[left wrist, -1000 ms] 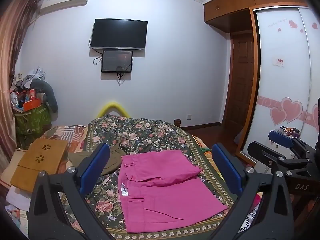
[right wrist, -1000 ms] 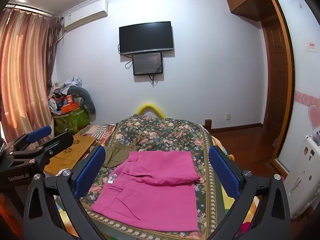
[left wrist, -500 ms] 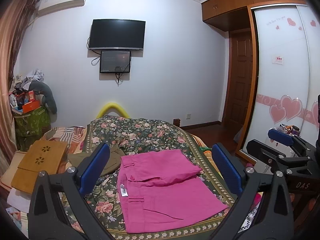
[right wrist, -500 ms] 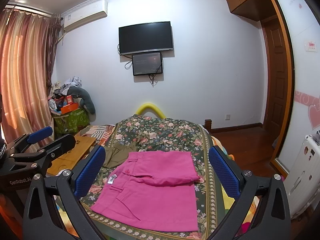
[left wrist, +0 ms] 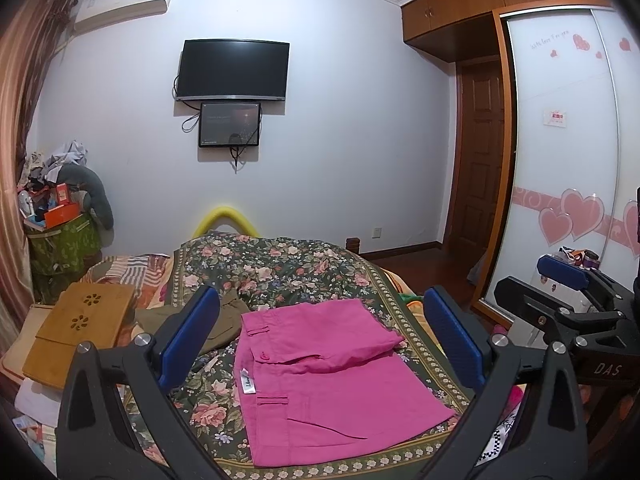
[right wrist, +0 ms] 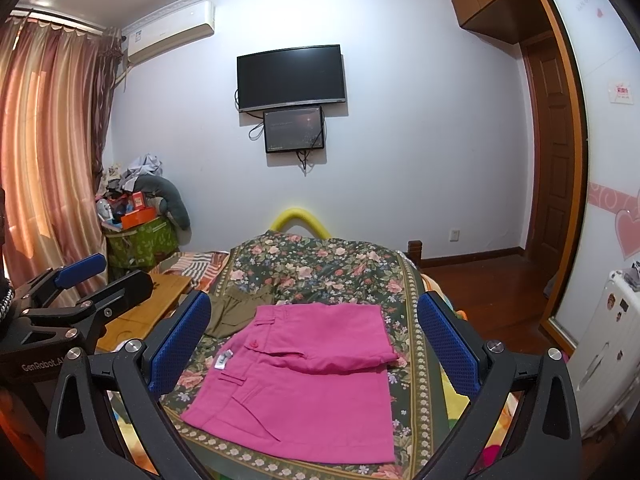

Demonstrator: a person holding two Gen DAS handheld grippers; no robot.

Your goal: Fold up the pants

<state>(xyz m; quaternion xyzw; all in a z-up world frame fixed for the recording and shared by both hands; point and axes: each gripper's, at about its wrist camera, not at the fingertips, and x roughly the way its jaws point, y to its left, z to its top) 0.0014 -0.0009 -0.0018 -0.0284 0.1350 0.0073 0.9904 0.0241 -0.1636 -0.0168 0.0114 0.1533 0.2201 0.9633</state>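
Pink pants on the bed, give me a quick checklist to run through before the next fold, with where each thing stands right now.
1. Left gripper open and empty: ok.
2. Right gripper open and empty: ok.
3. Pink pants lying flat on the floral bedspread, already folded over once: ok.
4. Top layer squared to the bottom layer: not ok, the upper fold sits askew and wrinkled at its right end.
5. Olive garment clear of the pants: cannot tell, it lies right at the waistband corner.
6. Pants fully on the bed: ok, though the near hem is close to the bedspread's border.
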